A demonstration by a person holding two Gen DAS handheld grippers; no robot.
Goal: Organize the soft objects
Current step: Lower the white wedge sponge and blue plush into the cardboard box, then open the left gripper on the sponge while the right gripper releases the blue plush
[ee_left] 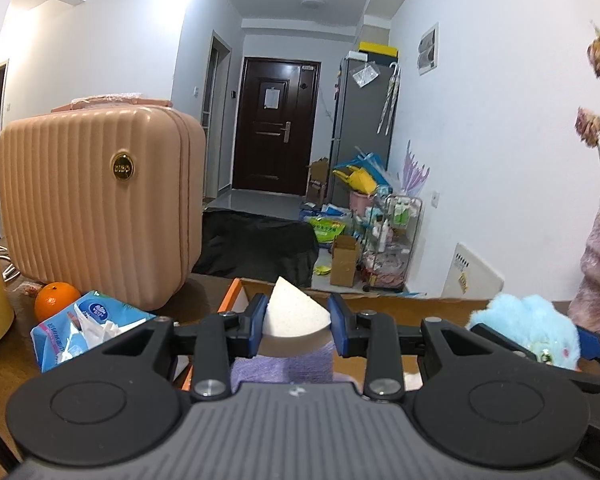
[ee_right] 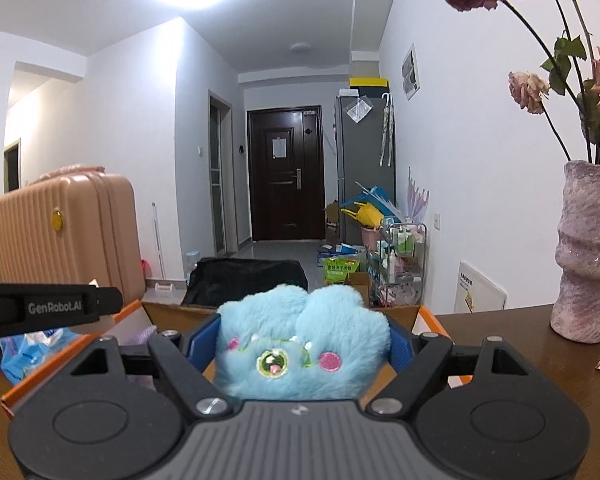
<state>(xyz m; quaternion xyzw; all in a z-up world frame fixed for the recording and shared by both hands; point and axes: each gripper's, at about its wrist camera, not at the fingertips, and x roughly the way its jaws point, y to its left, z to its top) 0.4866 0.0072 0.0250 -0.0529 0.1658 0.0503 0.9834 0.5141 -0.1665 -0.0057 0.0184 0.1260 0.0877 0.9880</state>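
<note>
1. Left tongs (ee_left: 298, 320) pinching white sponge wedge (ee_left: 294, 312) over orange-rimmed box (ee_left: 230, 298); purple cloth (ee_left: 284, 364) just below.
2. Right tongs (ee_right: 302, 344) clamped wide on blue plush toy (ee_right: 300, 344), also above box.
3. Risk: thin grip near sponge base, could squirt out and land on counter (ee_left: 4, 364) beside tissue pack (ee_left: 80, 324).
4. Risk: two tongs close together, likely to collide over box.
5. Risk: plush fur snagging on pads at release.

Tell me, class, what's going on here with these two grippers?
A person is sorting soft things with a gripper in each hand. The left gripper has its jaws shut on a white sponge wedge; the right gripper grips a fluffy blue plush toy. Both are held over an open cardboard box on the table, and neither item is released yet.
</note>
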